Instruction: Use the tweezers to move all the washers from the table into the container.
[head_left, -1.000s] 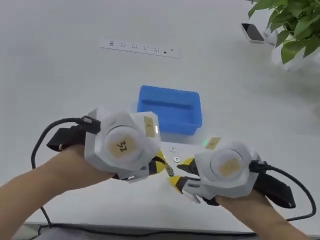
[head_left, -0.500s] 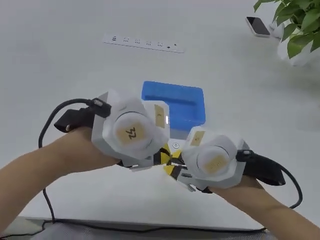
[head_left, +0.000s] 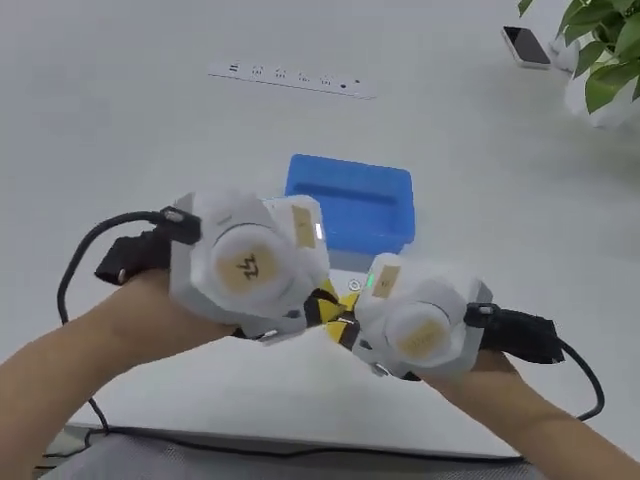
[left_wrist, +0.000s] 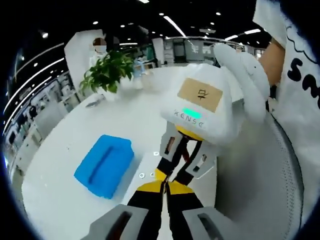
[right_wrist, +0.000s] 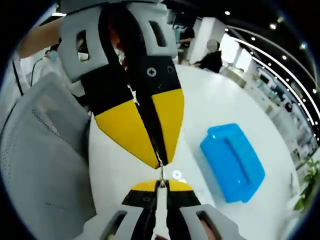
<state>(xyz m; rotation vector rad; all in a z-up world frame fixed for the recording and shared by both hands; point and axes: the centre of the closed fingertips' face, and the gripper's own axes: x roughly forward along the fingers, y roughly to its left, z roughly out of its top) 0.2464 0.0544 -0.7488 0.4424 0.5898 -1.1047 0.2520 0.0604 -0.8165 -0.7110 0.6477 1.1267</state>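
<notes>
My two grippers meet tip to tip just in front of the blue container (head_left: 350, 205). The left gripper (head_left: 325, 305) is shut on the thin metal tweezers (right_wrist: 161, 174). The tweezers' free end runs into the right gripper (head_left: 345, 328), whose jaws are shut on it too. In the right gripper view the left gripper (right_wrist: 159, 159) comes down from above onto my right gripper (right_wrist: 161, 187). A washer (head_left: 355, 286) lies on the table between the grippers and the container. More washers (right_wrist: 176, 174) (left_wrist: 142, 175) lie beside the container (right_wrist: 232, 162) (left_wrist: 105, 165).
A white power strip (head_left: 290, 78) lies at the far side of the white table (head_left: 150, 140). A phone (head_left: 527, 45) and a potted plant (head_left: 605, 40) sit at the far right. Black cables trail off both grippers toward the near edge.
The right gripper moved left and up until its tips met the left gripper's, and it shut on the tweezers. The head camera shifted a little.
</notes>
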